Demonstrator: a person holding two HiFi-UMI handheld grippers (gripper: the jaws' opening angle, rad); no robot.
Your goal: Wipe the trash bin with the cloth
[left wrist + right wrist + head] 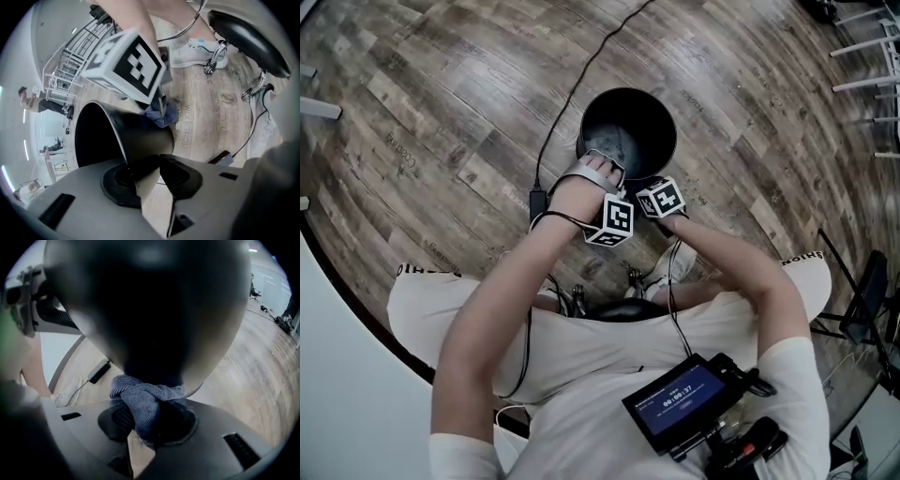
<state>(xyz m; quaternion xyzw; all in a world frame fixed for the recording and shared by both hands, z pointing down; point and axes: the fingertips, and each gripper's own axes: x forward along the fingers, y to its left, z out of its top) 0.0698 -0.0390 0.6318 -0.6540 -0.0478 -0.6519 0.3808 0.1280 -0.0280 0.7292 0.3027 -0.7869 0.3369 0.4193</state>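
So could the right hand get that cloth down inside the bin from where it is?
Probably yes. The trash bin has an open mouth, and the right gripper, clamped on the cloth, sits at its outer wall near the rim. The left gripper holds the rim beside it, so steer round that.

Open lab-like hall: wood-plank floor (431, 103), white metal racks (70, 65), cable (581, 80) trailing across floor.

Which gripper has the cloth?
The right gripper: the cloth is pinched between its jaws. The left gripper clamps the trash bin at its rim.
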